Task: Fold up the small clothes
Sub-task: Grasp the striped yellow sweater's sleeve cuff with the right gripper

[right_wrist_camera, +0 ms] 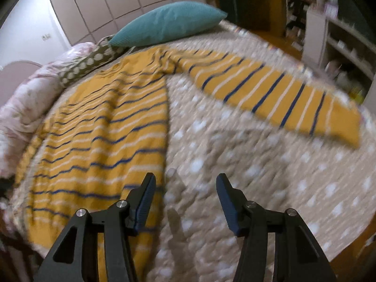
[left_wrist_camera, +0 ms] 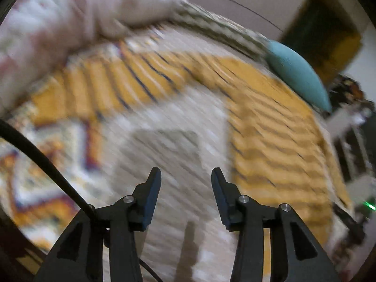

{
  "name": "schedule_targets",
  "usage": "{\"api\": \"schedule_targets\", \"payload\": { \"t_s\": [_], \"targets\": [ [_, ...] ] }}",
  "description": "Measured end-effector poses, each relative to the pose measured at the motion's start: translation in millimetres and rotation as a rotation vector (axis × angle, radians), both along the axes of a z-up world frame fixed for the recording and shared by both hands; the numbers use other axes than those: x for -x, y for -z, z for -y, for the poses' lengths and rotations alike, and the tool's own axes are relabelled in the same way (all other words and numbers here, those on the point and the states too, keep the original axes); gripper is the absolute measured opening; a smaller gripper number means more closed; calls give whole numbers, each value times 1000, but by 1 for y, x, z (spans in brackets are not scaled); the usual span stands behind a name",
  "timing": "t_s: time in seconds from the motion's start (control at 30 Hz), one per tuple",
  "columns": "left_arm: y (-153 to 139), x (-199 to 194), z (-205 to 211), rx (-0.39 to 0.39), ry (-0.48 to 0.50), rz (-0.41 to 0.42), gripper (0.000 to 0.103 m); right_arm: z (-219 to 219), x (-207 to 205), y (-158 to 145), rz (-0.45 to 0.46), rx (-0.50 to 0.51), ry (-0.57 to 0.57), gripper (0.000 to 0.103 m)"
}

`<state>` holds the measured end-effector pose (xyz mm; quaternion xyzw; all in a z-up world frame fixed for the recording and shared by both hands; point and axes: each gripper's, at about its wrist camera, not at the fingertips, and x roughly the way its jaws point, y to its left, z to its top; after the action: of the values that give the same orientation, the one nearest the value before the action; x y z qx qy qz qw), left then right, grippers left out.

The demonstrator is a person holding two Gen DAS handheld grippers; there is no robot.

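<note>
left wrist view, heavily blurred by motion: the left gripper (left_wrist_camera: 186, 176) reaches in from the bottom edge with its two dark fingers (left_wrist_camera: 152, 192) spread apart and nothing between them. a black cable (left_wrist_camera: 47, 164) curves in from the left edge to the gripper's base. below and ahead lies a bed covered by a beige quilt (left_wrist_camera: 178, 145), with a colourful geometric pattern at the left. a mustard-yellow striped shirt (left_wrist_camera: 270, 127) is spread on the quilt: one sleeve stretches across the upper middle toward the left, and the body runs down the right side. the fingers hover over bare quilt just left of the shirt's body, and contact cannot be judged. a teal pillow (left_wrist_camera: 298, 75) sits at the upper right beyond the shirt, and a pale pink bundle of bedding (left_wrist_camera: 77, 16) fills the upper left. right wrist view, somewhat sharper: the right gripper (right_wrist_camera: 185, 185) also enters from the bottom, its fingers (right_wrist_camera: 146, 202) spread wide and holding nothing. the same shirt (right_wrist_camera: 105, 129) lies flat on the white-dotted quilt (right_wrist_camera: 246, 176), its body on the left with navy and white stripes and one sleeve extended toward the right. the left finger overlaps the shirt's lower edge in the picture, while the right finger is over bare quilt. the teal pillow (right_wrist_camera: 169, 23) rests at the head of the bed, beside an olive polka-dot cushion (right_wrist_camera: 87, 65) and the pink bedding (right_wrist_camera: 25, 96). shelving (right_wrist_camera: 340, 42) stands at the far right.
</note>
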<state>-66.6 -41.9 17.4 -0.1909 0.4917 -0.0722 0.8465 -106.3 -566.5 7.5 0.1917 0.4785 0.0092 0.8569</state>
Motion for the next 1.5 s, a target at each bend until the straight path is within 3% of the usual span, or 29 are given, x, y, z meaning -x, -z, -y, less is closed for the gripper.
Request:
{"api": "schedule_targets", "payload": {
  "t_s": [0.17, 0.23, 0.27, 0.37, 0.43, 0.47, 0.5, 0.53, 0.57, 0.73, 0.8, 0.97, 1.03, 1.17, 1.23, 1.27, 1.3, 1.37, 1.5],
  "targets": [
    [18, 18, 48, 139, 117, -57, 44, 1, 22, 15, 86, -163, -12, 58],
    [19, 27, 61, 198, 142, -79, 54, 1, 29, 16, 75, -197, -18, 58],
    [18, 28, 71, 179, 136, -77, 60, 0, 33, 17, 76, -214, -22, 58],
    [13, 40, 91, 88, 150, -48, 61, -10, 41, 18, 75, -257, -36, 59],
    [10, 45, 101, 19, 150, -57, 55, -20, 45, 20, 78, -279, -56, 59],
    [12, 45, 104, -28, 147, -58, 25, -27, 46, 21, 72, -282, -68, 59],
    [7, 40, 105, -76, 133, -80, 10, -34, 46, 21, 63, -275, -82, 58],
    [6, 39, 101, -58, 130, -87, 9, -40, 46, 20, 62, -256, -93, 47],
    [4, 38, 96, -47, 116, -90, 9, -44, 45, 19, 62, -241, -107, 14],
    [-23, 71, 86, -102, 66, -39, 9, -42, 59, 10, 58, -267, -151, 11],
    [-33, 90, 84, -86, 50, -40, 9, -37, 78, 3, 57, -237, -193, 11],
    [-18, 128, 72, -129, 75, -49, 10, -41, 119, 12, 12, -187, -266, 11],
    [-9, 134, 64, -131, 80, -70, 10, -44, 127, 22, -11, -146, -279, 17],
    [-25, 146, 56, -179, 52, -10, 21, -26, 134, 26, -15, -183, -248, 18],
    [-43, 155, 51, -232, 50, 65, 32, -5, 133, 16, 38, -173, -200, 21],
    [-51, 162, 55, -255, 44, 89, 46, 8, 132, 10, 66, -163, -160, 25],
    [-57, 163, 55, -275, 39, 118, 57, 26, 129, 4, 87, -157, -99, 29],
    [-72, 163, 59, -300, 36, 169, 64, 69, 122, -1, 134, -183, 47, 43],
    [-83, 146, 71, -280, 54, 204, 76, 142, 90, 1, 186, -188, 313, 44]
  ]
}}
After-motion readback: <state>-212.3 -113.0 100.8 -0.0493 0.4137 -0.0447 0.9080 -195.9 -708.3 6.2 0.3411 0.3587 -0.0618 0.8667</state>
